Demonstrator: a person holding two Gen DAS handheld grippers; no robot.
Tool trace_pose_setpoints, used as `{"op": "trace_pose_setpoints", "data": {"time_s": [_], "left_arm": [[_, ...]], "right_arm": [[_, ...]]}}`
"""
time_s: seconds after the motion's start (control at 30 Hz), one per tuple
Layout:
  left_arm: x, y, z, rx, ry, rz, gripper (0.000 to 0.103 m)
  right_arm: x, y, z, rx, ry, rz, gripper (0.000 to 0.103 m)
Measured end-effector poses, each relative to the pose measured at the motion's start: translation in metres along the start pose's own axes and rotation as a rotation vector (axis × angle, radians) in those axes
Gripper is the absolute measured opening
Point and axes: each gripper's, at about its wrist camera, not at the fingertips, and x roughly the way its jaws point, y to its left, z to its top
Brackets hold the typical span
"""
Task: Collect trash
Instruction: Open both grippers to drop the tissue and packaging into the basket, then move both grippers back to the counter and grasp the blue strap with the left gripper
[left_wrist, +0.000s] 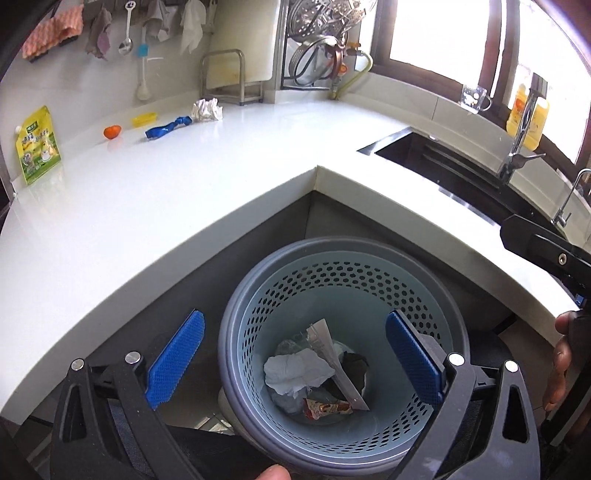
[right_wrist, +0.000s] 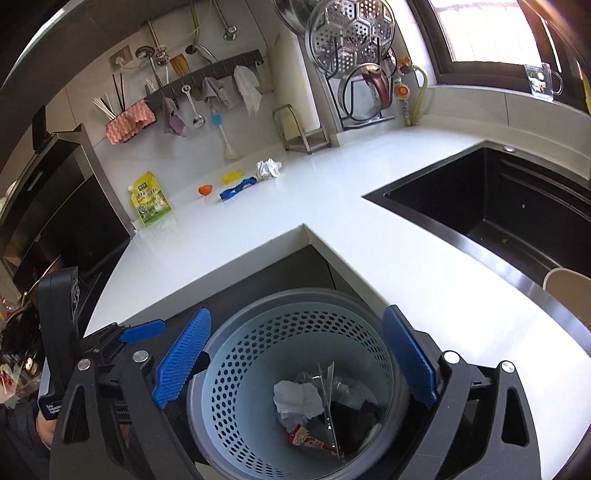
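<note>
A pale blue perforated bin (left_wrist: 332, 280) (right_wrist: 266, 339) with a grey rim stands below the inner corner of the white counter (left_wrist: 184, 192) (right_wrist: 351, 206). In it lie crumpled white paper (left_wrist: 295, 369) (right_wrist: 297, 398), a red wrapper (left_wrist: 325, 408) and a silvery strip. My left gripper (left_wrist: 293, 317) and right gripper (right_wrist: 297, 312) both hang over the bin, open, with nothing between the blue pads. Far back on the counter lie a crumpled paper ball (left_wrist: 207, 109) (right_wrist: 269, 168), a blue wrapper (left_wrist: 168, 127) (right_wrist: 236, 189), an orange scrap (left_wrist: 112, 131) and a yellow piece (left_wrist: 144, 119).
A green-yellow pouch (left_wrist: 37, 146) (right_wrist: 150, 199) leans on the back wall. A black sink (right_wrist: 498, 206) with a faucet (left_wrist: 517, 147) is set in the counter on the right. A dish rack (right_wrist: 354, 74), a glass mug (left_wrist: 474, 96) and hanging cloths line the back.
</note>
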Motion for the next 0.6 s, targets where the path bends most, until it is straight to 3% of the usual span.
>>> {"op": "trace_pose_setpoints", "data": {"time_s": [0.27,0.6], "left_arm": [[-0.026,0.025,0.039,-0.009,-0.109,0.039,0.096],[-0.015,0.08,0.1,-0.049,-0.169,0.114,0.096]], "right_arm": [[0.0,0.002,0.014,0.012,-0.03,0.014,0.094],[0.028,0.016,0.036,-0.015,-0.006,0.025,0.094]]}}
